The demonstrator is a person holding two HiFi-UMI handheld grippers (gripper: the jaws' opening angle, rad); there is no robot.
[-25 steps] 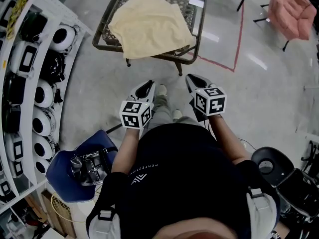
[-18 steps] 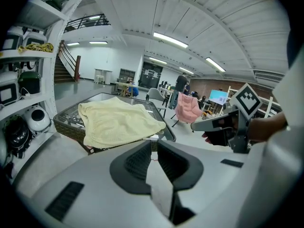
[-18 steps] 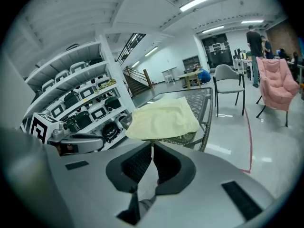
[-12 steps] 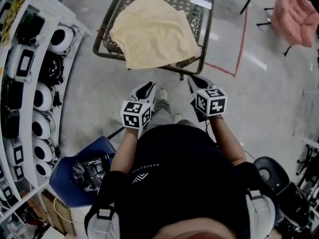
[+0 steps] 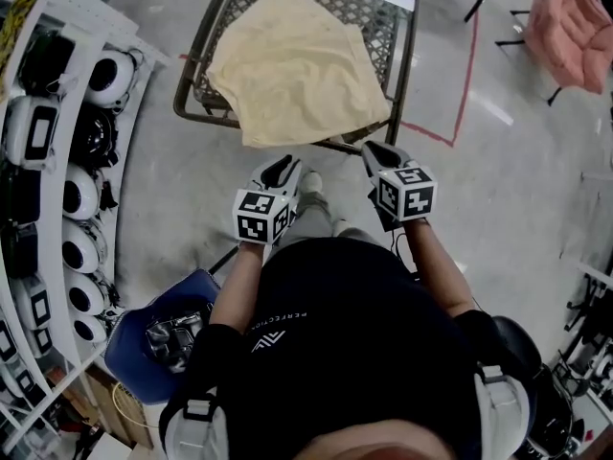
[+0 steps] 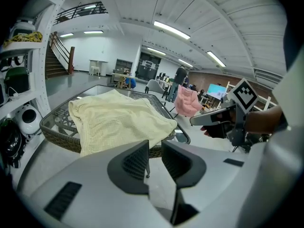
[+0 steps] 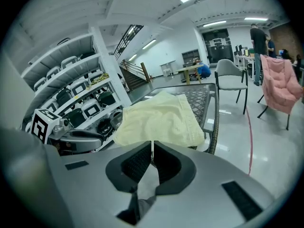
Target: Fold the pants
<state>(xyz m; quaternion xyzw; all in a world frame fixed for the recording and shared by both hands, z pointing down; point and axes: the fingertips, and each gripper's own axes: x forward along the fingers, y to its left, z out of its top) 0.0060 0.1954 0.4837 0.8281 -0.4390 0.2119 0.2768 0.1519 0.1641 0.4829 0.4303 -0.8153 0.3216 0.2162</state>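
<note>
Pale yellow pants (image 5: 292, 65) lie spread over a wicker-rimmed glass table (image 5: 407, 56), with one edge hanging over the near rim. Both grippers are held out just short of that rim and touch nothing. My left gripper (image 5: 285, 168) has just been opening its jaws; in the left gripper view (image 6: 154, 146) a narrow gap shows, with nothing in it. My right gripper (image 5: 375, 151) is shut and empty, its pads together in the right gripper view (image 7: 152, 148). The pants (image 6: 118, 120) (image 7: 159, 118) lie straight ahead of both.
Curved white shelves (image 5: 77, 190) with round white devices stand at the left. A blue chair (image 5: 163, 329) with a bag on it is behind me at the left. A pink chair (image 5: 575, 22) and a red floor line (image 5: 460, 94) lie at the right.
Both grippers have moved forward, and the table with the pants has drawn closer to them. The pants have not moved.
</note>
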